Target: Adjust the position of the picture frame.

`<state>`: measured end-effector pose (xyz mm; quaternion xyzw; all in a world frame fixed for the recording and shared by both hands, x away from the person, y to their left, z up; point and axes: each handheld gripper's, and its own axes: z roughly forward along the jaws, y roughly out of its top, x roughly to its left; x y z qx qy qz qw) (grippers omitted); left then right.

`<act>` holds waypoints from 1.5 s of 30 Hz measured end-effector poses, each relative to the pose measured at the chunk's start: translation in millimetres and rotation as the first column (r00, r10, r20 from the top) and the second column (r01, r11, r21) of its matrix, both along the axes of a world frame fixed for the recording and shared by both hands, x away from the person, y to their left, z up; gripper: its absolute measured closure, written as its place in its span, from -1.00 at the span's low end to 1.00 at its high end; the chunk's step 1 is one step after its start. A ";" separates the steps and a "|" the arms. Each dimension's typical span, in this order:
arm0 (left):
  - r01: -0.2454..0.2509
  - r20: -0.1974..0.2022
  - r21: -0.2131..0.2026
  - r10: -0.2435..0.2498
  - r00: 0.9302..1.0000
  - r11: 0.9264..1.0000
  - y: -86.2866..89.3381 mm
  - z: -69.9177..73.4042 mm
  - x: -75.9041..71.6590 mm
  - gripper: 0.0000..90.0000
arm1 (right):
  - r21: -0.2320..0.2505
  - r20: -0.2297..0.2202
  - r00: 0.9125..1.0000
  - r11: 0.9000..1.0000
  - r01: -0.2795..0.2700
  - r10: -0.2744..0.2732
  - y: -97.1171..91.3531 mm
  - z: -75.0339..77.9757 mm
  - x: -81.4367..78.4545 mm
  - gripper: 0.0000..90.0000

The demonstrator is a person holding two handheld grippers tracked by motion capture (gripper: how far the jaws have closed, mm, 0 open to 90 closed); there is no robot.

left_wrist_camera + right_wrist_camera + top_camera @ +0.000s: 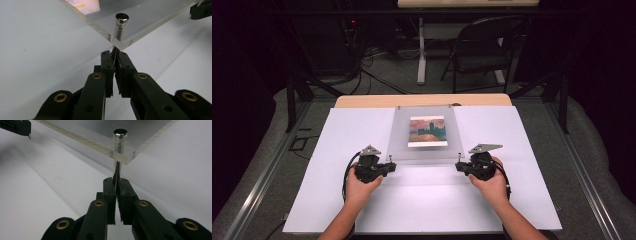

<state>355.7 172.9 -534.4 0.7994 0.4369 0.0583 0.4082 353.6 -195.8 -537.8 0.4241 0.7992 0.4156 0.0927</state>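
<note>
Two claws pinching acrylic frame (424, 135) corner pins, white sheet (337, 165) beneath

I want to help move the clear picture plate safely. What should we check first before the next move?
1. Left tongs shut on the left pin: ok, its thin lower end sits between the pads.
2. Right tongs shut on the right pin: ok, same grip.
3. Both pins seated through the plate corners: ok, the caps sit on top.
4. Near edge of the plate off the white sheet: ok.
5. Far edge free: cannot tell, two small fittings show there.
6. Picture staying put under the plate: cannot tell.
</note>
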 end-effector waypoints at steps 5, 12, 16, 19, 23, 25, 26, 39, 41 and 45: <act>-0.006 -0.010 -0.010 0.005 1.000 1.000 0.5 -2.3 3.6 0.88 | 0.005 0.001 1.000 1.000 0.013 -0.013 0.2 -2.4 2.2 0.90; -0.005 -0.011 -0.006 0.005 1.000 1.000 -0.4 -8.1 2.6 0.87 | 0.000 -0.005 1.000 1.000 0.015 -0.015 0.2 -6.8 1.2 0.90; -0.003 -0.018 -0.001 0.003 1.000 1.000 -1.2 -11.5 2.1 0.87 | -0.008 -0.011 1.000 1.000 0.018 -0.018 0.3 -9.4 0.7 0.89; 0.002 -0.025 0.003 -0.002 1.000 1.000 -1.9 -13.8 1.9 0.86 | -0.018 -0.018 1.000 1.000 0.017 -0.017 -0.3 -11.3 0.4 0.89; 0.011 -0.028 0.015 -0.010 1.000 1.000 -3.6 -15.1 0.3 0.87 | -0.028 -0.022 1.000 0.999 0.020 -0.020 -2.1 -14.4 -1.1 0.89; 0.014 -0.028 0.019 -0.014 1.000 1.000 -4.0 -15.7 -0.3 0.87 | -0.026 -0.024 0.999 0.999 0.022 -0.022 -2.1 -14.7 -1.8 0.89; 0.015 -0.028 0.017 -0.015 1.000 1.000 -3.9 -16.2 -0.4 0.87 | -0.029 -0.030 0.999 0.999 0.020 -0.021 -2.4 -14.7 -2.3 0.89; 0.019 -0.036 0.007 -0.018 0.999 1.000 -1.0 -21.3 -0.8 0.84 | -0.017 -0.049 0.999 1.000 0.015 -0.016 -2.8 -21.2 -2.8 0.88; 0.015 -0.031 0.006 -0.015 0.999 1.000 -1.3 -21.8 -1.1 0.84 | -0.023 -0.052 0.999 1.000 0.014 -0.015 -3.2 -20.8 -3.3 0.88; 0.008 -0.016 0.014 -0.008 1.000 1.000 -2.0 -21.5 -2.5 0.72 | -0.034 -0.047 0.999 0.999 0.016 -0.018 -3.9 -20.2 -4.4 0.75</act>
